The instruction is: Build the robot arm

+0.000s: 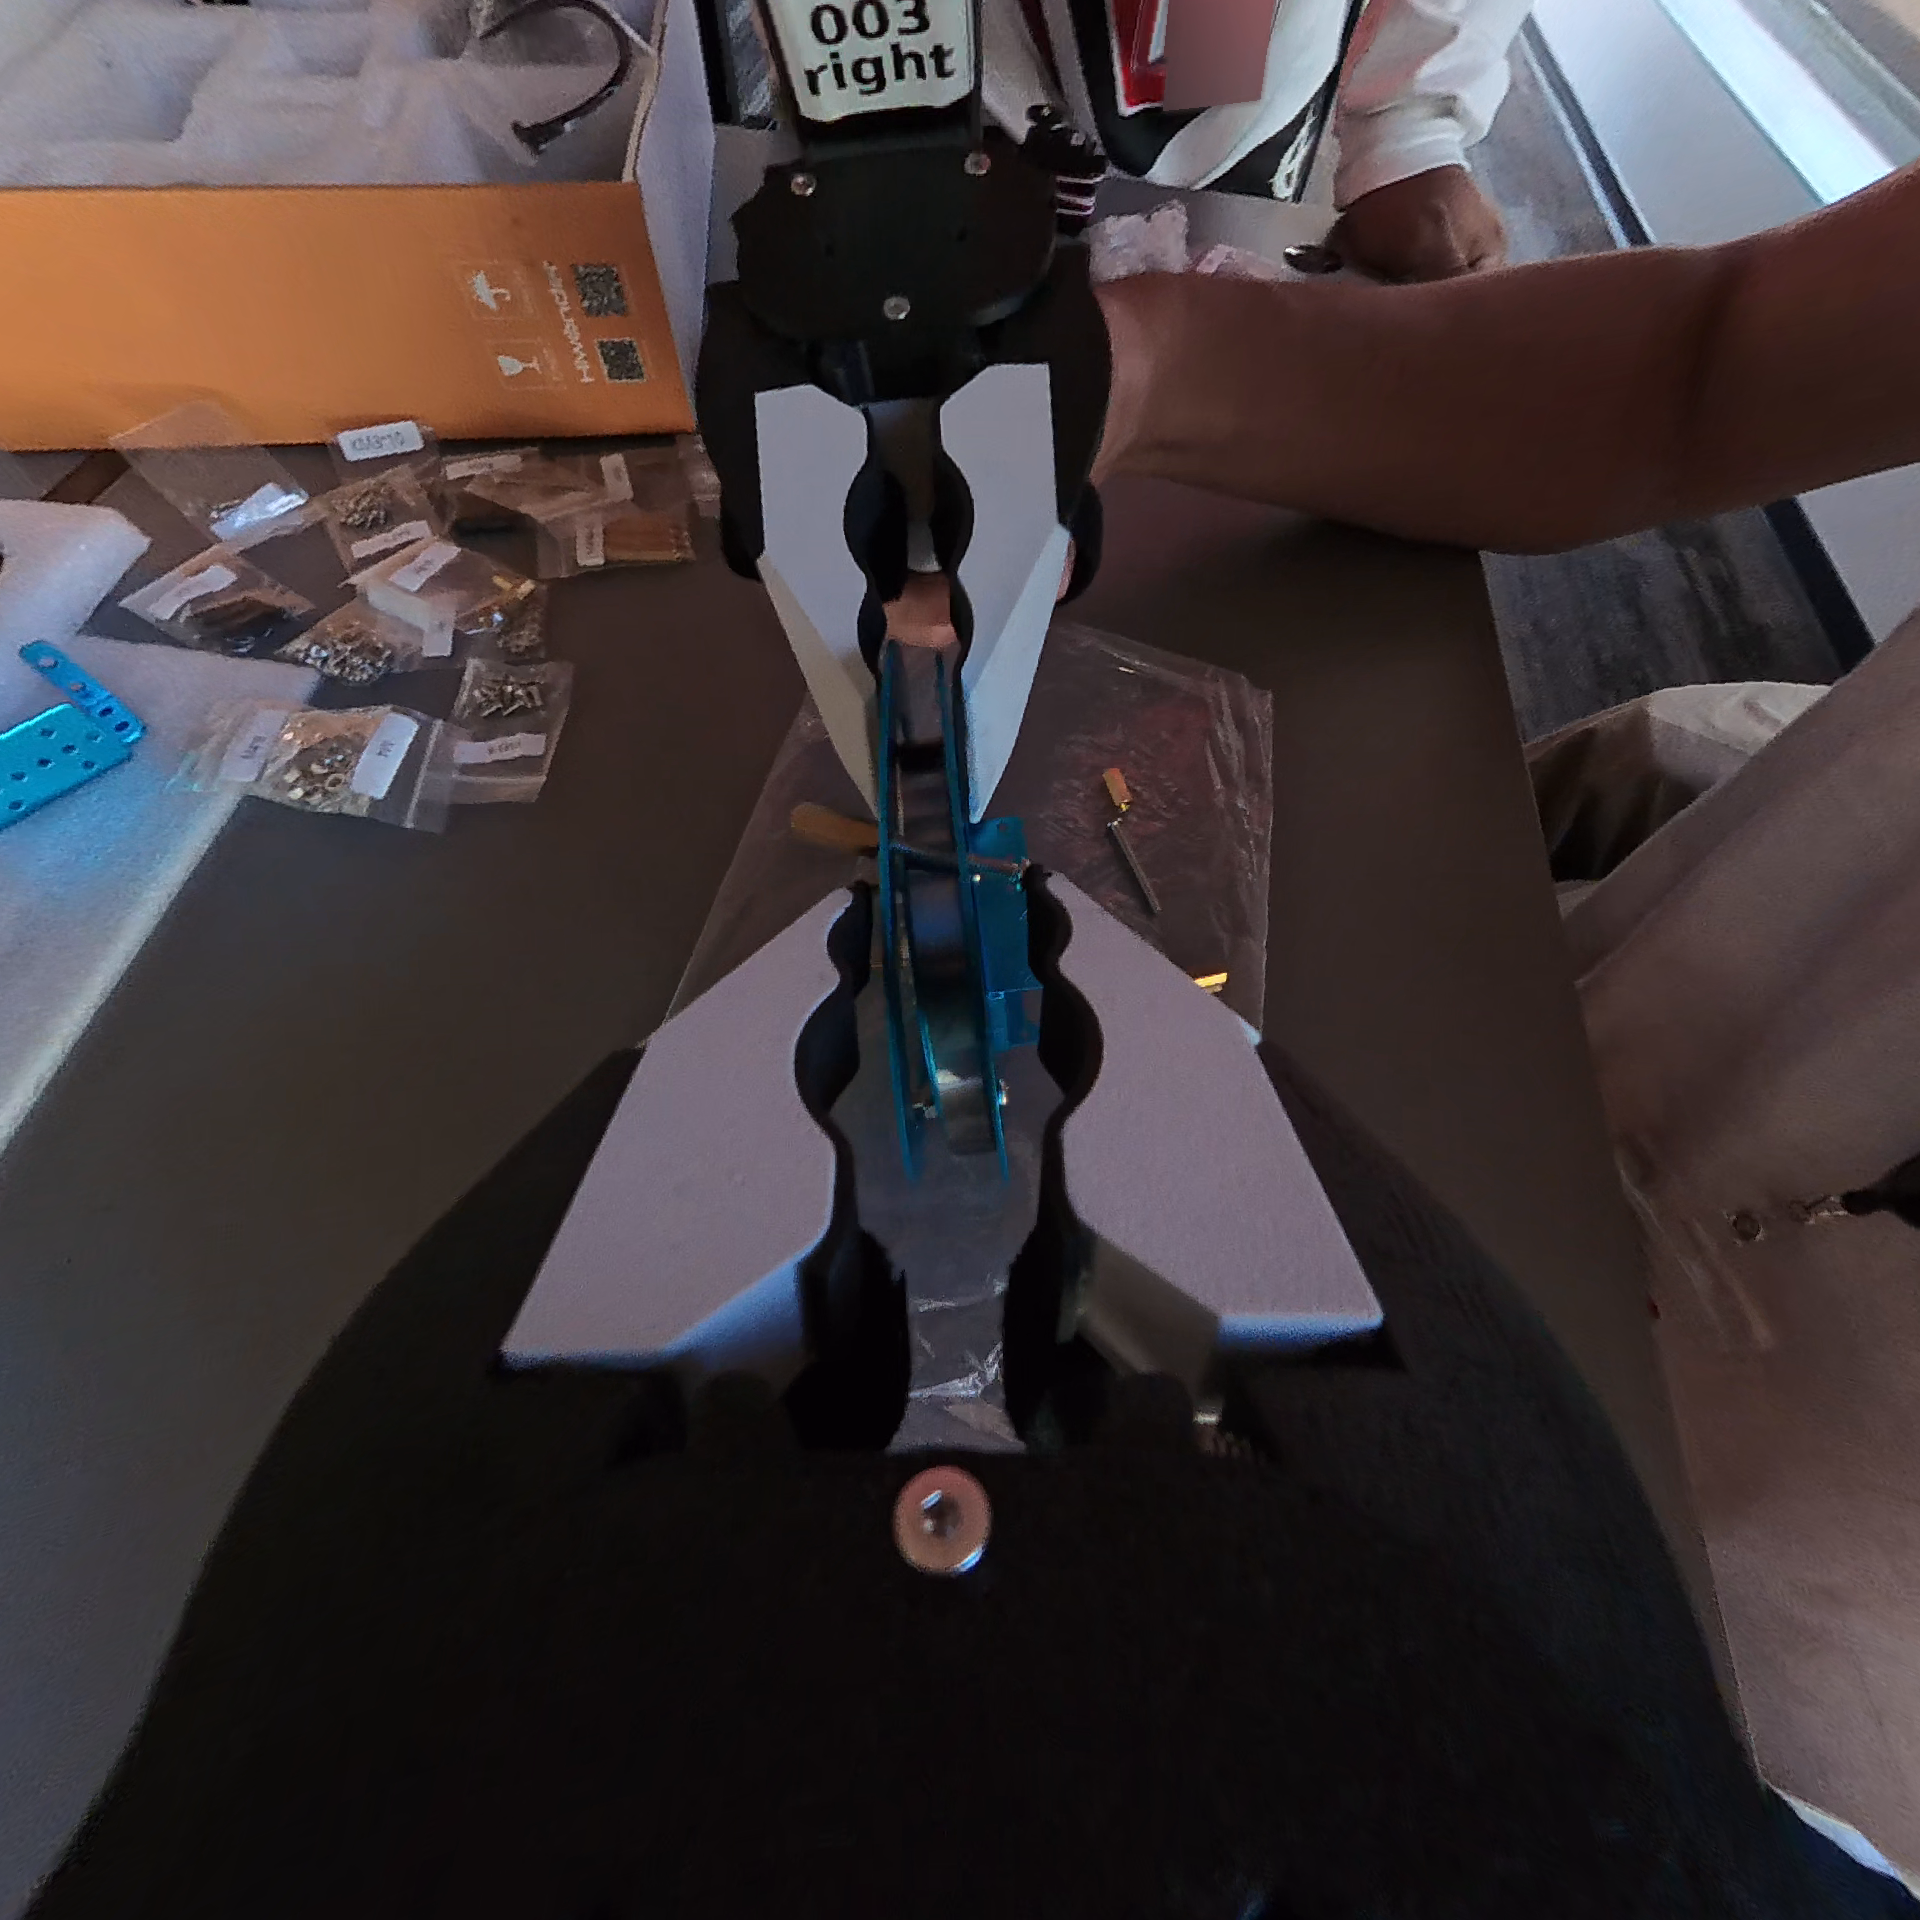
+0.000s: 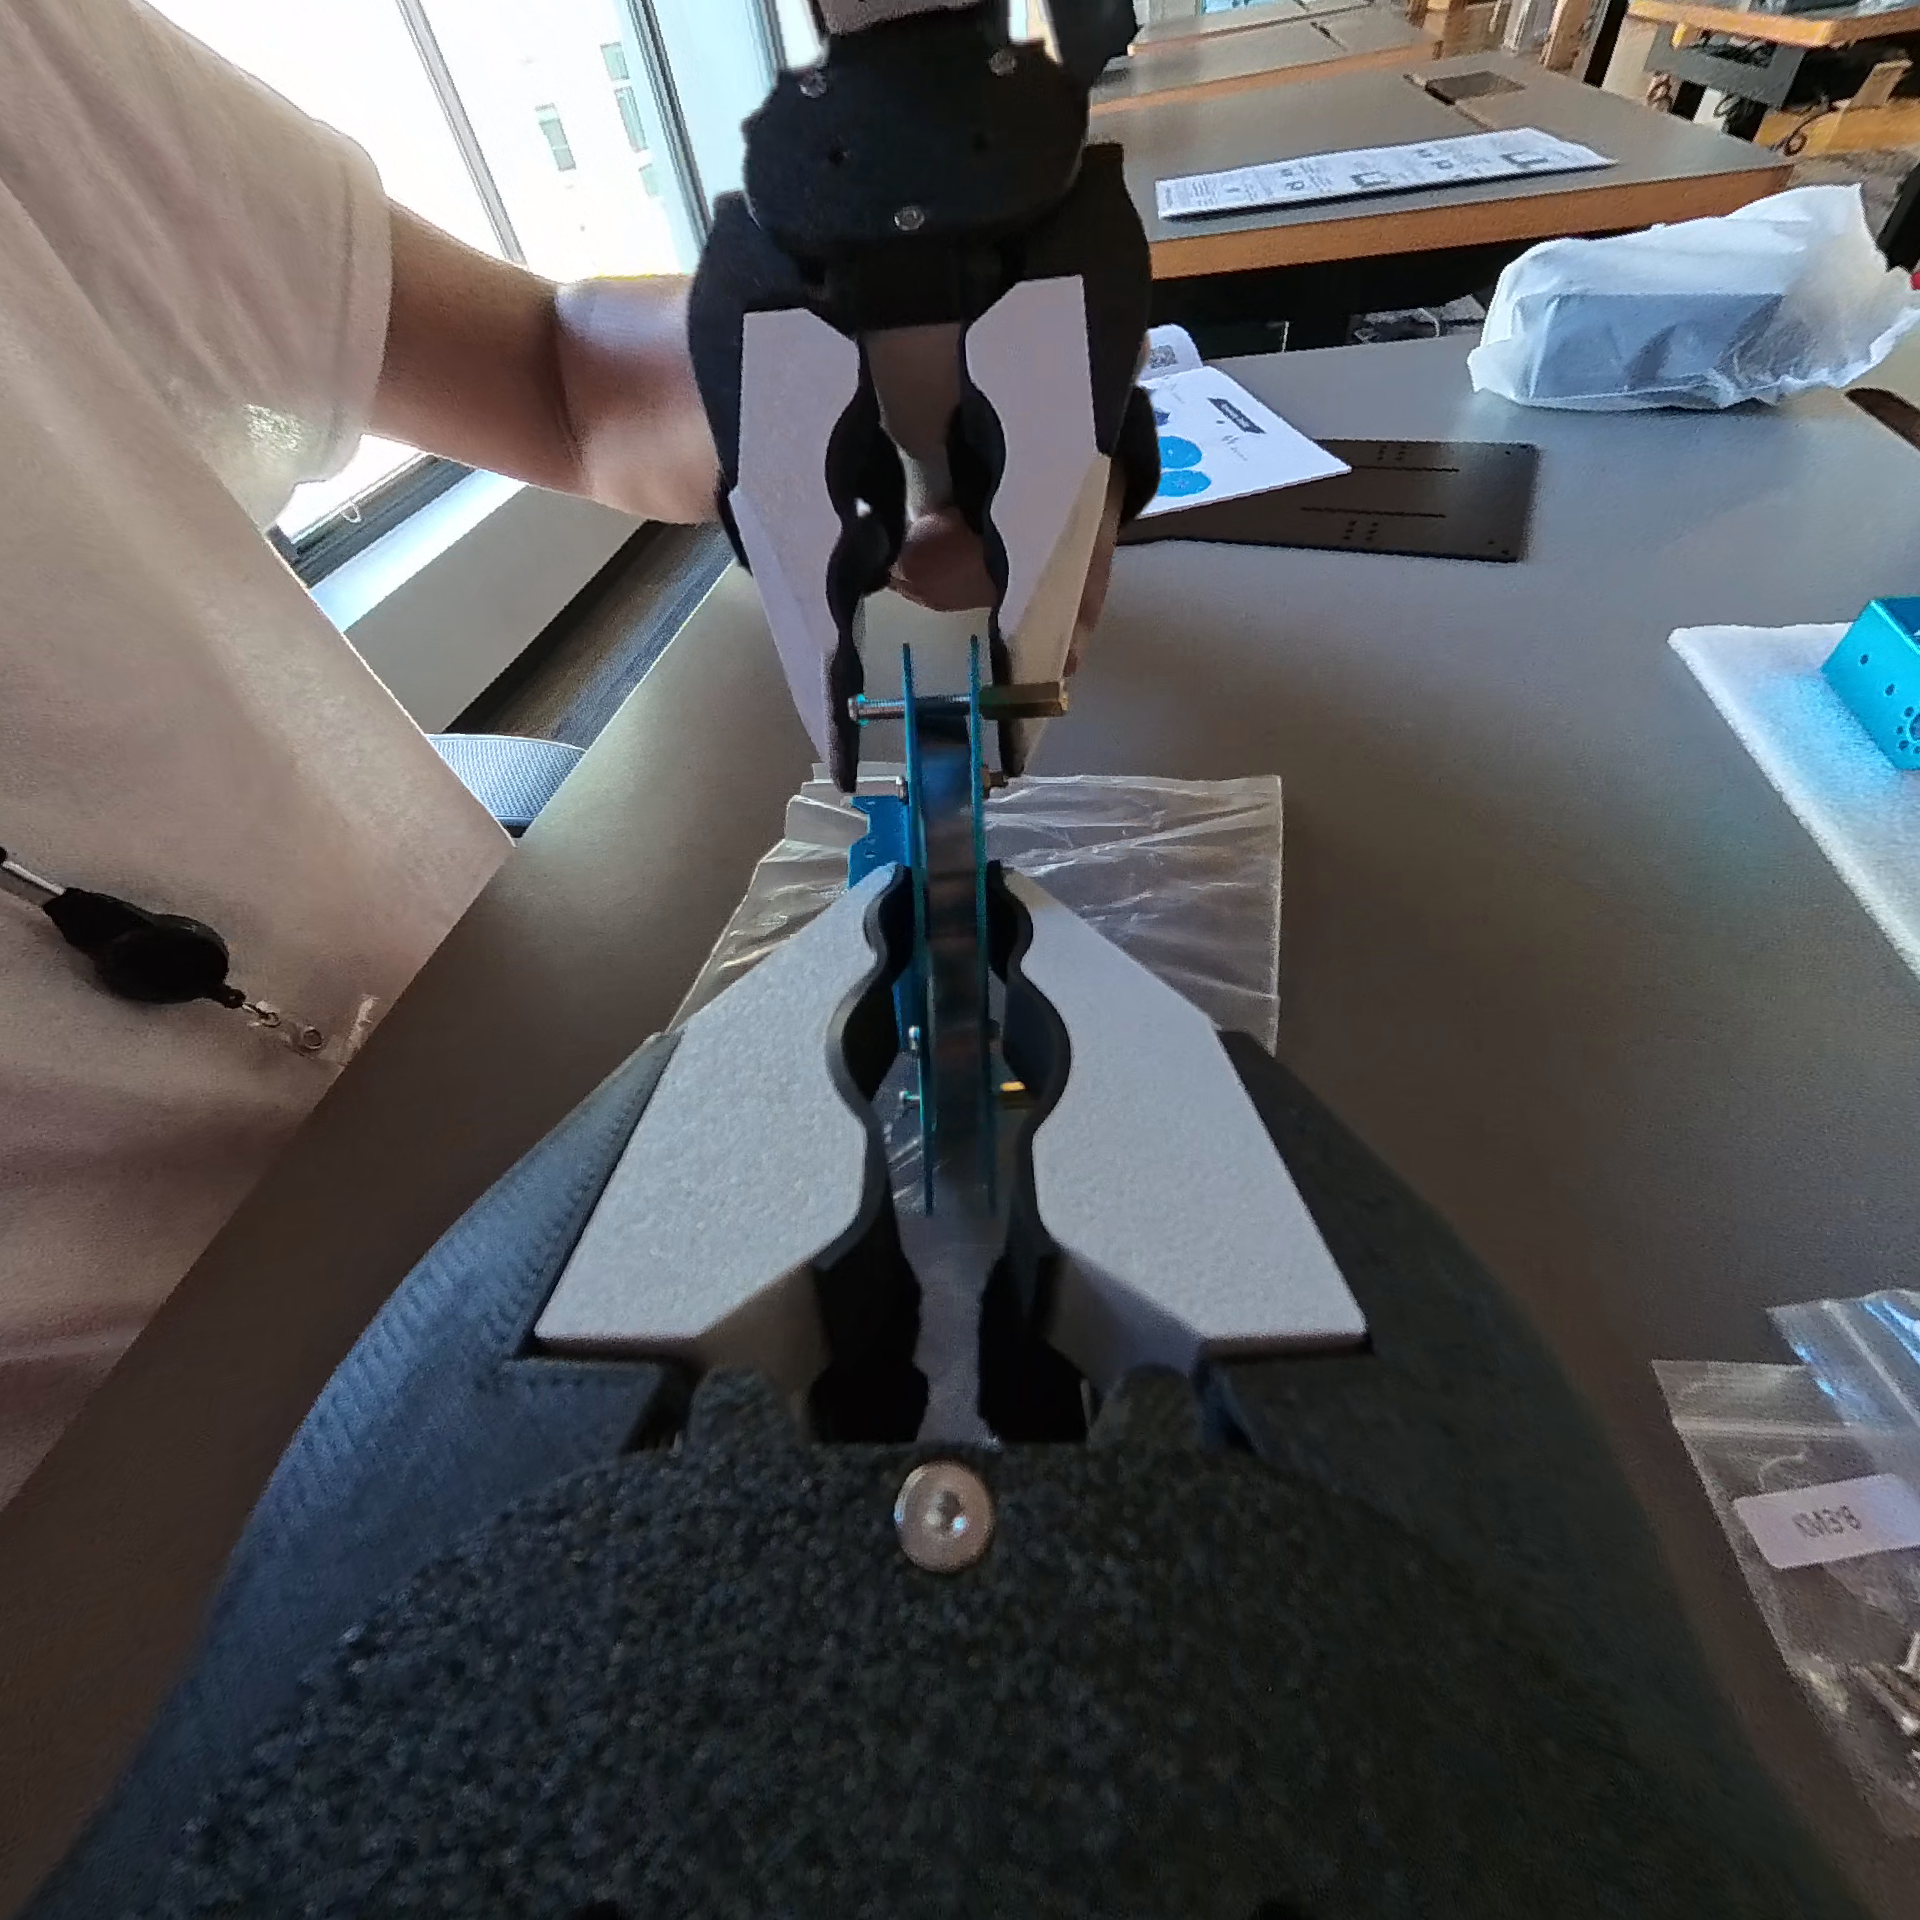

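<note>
The left hand-held gripper (image 1: 940, 914) is clamped on one end of a blue assembly (image 1: 940, 935) — two thin blue plates set edge-on with a gap between them and a blue bracket on one side. The right hand-held gripper (image 2: 940, 904) is clamped on the other end of the same assembly (image 2: 943, 935), so the two grippers face each other tip to tip, with the piece held between them above the table (image 2: 1455, 831). In the right wrist view a screw (image 2: 883, 707) crosses both plates near the far gripper's fingertips, with a brass standoff (image 2: 1029, 698) on its other end.

Under the assembly a clear plastic bag (image 2: 1143, 862) lies flat on the table; on it, in the left wrist view, rests a loose screw with a brass standoff (image 1: 1132, 831).

Off to one side sit small bags of hardware (image 1: 364, 644), an orange box (image 1: 312, 312) and a blue perforated bracket (image 1: 52, 748) on white foam. The right wrist view shows a black plate (image 2: 1403, 499), a printed sheet (image 2: 1226, 436), a blue block (image 2: 1881, 675) on foam and a white wrapped bundle (image 2: 1683, 312).
</note>
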`<action>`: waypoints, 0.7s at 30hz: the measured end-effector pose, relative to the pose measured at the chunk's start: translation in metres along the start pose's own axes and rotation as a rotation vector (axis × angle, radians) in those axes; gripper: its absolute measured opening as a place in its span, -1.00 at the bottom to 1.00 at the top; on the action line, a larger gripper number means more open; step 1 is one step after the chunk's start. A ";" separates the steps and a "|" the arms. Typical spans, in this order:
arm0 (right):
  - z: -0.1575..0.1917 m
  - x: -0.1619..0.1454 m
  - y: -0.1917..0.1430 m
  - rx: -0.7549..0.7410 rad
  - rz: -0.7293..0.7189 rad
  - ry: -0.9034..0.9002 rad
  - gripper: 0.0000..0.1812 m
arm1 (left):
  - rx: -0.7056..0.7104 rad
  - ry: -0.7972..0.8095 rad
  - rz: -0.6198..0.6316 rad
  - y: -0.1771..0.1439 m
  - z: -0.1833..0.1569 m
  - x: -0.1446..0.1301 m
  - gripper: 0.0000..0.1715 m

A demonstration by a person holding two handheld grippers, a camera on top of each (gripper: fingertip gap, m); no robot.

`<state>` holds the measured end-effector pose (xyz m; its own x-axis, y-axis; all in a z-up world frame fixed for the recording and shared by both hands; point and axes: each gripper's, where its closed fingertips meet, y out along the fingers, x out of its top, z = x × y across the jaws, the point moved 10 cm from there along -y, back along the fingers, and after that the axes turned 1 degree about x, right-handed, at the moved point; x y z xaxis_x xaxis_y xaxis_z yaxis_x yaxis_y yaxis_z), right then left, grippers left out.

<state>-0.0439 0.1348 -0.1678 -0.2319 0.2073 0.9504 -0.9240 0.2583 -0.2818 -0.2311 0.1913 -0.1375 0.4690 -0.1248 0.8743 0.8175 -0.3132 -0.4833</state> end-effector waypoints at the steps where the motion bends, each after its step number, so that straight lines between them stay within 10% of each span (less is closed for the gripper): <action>1: 0.001 -0.001 0.000 0.000 -0.007 -0.004 -0.87 | -0.009 0.003 -0.008 0.000 0.000 -0.001 -0.66; 15: 0.007 -0.002 -0.004 -0.105 0.004 0.011 -0.78 | 0.004 -0.073 0.019 0.004 0.003 0.005 -0.72; 19: 0.030 0.009 -0.025 -0.334 -0.024 0.040 -0.56 | 0.011 -0.054 0.008 0.004 0.000 0.004 -0.72; 21: 0.058 0.012 -0.036 -0.527 -0.033 -0.016 -0.77 | -0.003 -0.038 -0.018 0.004 -0.002 0.002 -0.71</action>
<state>-0.0308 0.0728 -0.1387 -0.2134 0.1778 0.9606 -0.6537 0.7047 -0.2757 -0.2277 0.1885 -0.1375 0.4669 -0.0829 0.8804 0.8251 -0.3174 -0.4674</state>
